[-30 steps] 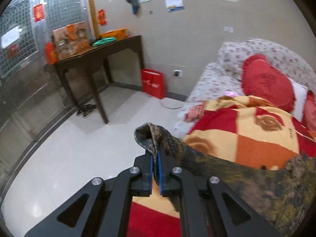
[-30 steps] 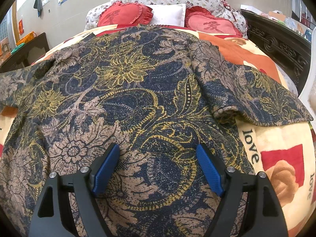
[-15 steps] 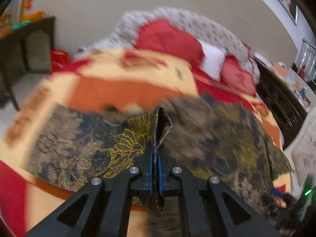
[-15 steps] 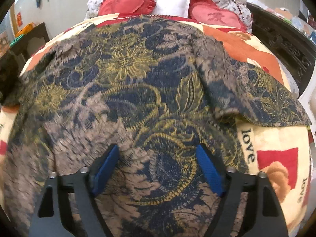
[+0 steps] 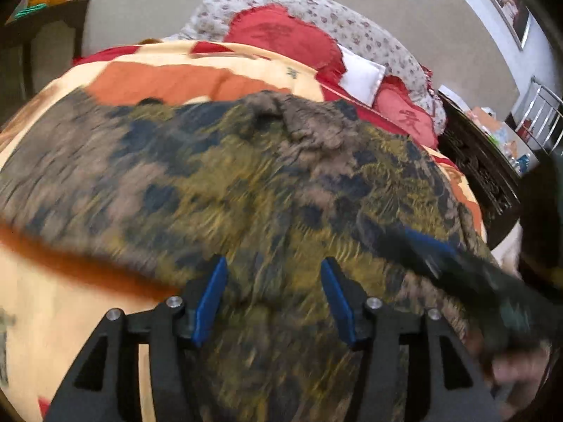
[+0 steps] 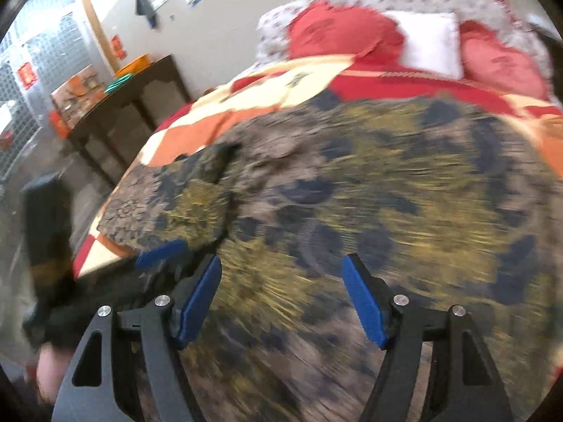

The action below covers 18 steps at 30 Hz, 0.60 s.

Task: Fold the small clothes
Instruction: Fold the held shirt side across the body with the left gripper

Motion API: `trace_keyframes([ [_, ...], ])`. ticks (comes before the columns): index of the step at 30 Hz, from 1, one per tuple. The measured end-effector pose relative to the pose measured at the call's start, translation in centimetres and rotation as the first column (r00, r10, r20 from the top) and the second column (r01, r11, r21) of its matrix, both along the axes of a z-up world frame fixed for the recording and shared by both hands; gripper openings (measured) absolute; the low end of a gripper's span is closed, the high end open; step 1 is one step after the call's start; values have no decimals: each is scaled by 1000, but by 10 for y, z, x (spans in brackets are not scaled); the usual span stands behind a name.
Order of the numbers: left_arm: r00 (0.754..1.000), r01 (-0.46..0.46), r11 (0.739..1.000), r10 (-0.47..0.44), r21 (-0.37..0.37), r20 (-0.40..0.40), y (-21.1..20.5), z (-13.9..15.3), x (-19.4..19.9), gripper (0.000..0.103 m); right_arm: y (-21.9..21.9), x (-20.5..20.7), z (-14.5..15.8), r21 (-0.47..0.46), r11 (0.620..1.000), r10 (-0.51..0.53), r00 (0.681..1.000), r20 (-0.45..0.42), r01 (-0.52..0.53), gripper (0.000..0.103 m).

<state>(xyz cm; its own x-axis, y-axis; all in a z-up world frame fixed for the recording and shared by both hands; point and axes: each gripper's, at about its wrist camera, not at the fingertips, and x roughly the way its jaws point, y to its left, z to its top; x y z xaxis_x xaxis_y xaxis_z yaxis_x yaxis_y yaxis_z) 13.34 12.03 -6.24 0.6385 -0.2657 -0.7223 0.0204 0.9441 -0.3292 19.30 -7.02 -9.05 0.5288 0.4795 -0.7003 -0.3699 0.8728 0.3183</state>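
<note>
**With both grippers free, the next fold needs a clean re-grip**

While the patterned garment lies spread across the checked blanket on the bed, both tools hang over it with nothing in them. The left gripper has its blue pads wide apart above the near cloth, and the right gripper is spread the same way; neither pinches fabric. Both views are smeared by motion, so the exact lie of the hems is hard to read.

To do this step well, I judge each tool should come down on a clear edge or corner, not the middle of the panel, and close on one layer only. One sleeve looks already laid inward at the left of the right wrist view; matching it on the other side would keep the fold square.

Counted: one garment, two grippers, two red heart cushions, one white pillow, one dark side table.
</note>
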Motion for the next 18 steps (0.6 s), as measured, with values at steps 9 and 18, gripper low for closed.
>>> trace_keyframes([
  [9, 986, -169, 985, 168, 39, 19, 15, -16, -34, 78, 52, 46, -44, 192, 977, 109, 990, -86, -91, 71],
  [18, 981, -194, 979, 193, 56, 21, 15, -17, -34, 78, 69, 40, -46, 235, 954, 211, 975, -72, -189, 8],
])
